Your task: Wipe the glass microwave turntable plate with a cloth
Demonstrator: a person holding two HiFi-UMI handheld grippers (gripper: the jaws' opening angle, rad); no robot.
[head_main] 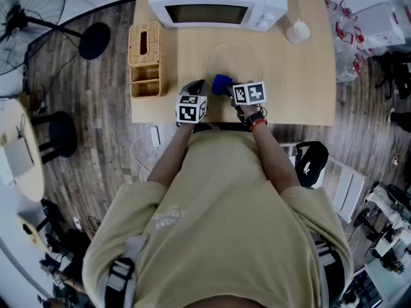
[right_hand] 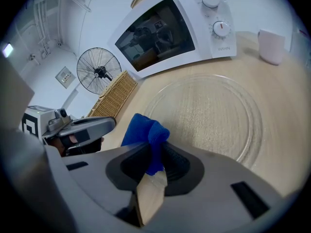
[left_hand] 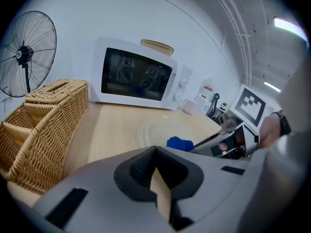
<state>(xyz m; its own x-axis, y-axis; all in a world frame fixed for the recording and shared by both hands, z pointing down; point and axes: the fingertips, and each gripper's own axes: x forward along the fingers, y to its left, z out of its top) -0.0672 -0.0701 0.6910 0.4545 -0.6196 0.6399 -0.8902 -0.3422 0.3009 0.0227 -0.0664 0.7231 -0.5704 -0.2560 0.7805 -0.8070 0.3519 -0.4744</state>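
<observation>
- Cloth [right_hand: 143,132]: blue and bunched, clamped between the jaws of the right gripper [right_hand: 153,169]. A soft wad sticks out past the tips and points toward the glass.
- Plate [right_hand: 209,113]: clear glass, out of the oven, lying flat on the wooden table [head_main: 308,88] in front of the microwave [head_main: 215,5]. The cloth sits at its near-left rim. Whether it touches the glass, no view settles.
- Left gripper [left_hand: 155,176]: jaws pressed together with nothing between them. It sits just left of the right gripper, near the table's near edge and off the plate.
- Surroundings: wicker basket [head_main: 144,56] left of the plate, white cup [head_main: 297,31] at far right beside the microwave. Both stand apart from the glass.
- Step in hand, as judged: lay the wad on the glass and start the wipe. No part of the surface looks covered yet.
- To do it well:
  - Lead with the loose wad, not the jaw tips, so hard parts stay off the glass.
  - Hold the clamp firm; only a narrow fold is pinched and it could pull free under drag.
  - Sweep in arcs that follow the rim, from near to far, then cross the centre.
  - Press lightly, since glass on smooth wood will likely slide or spin.
  - Rest the idle left gripper against the near-left rim to steady it.
- Risk: a hard push could send the plate toward the microwave or the cup.
</observation>
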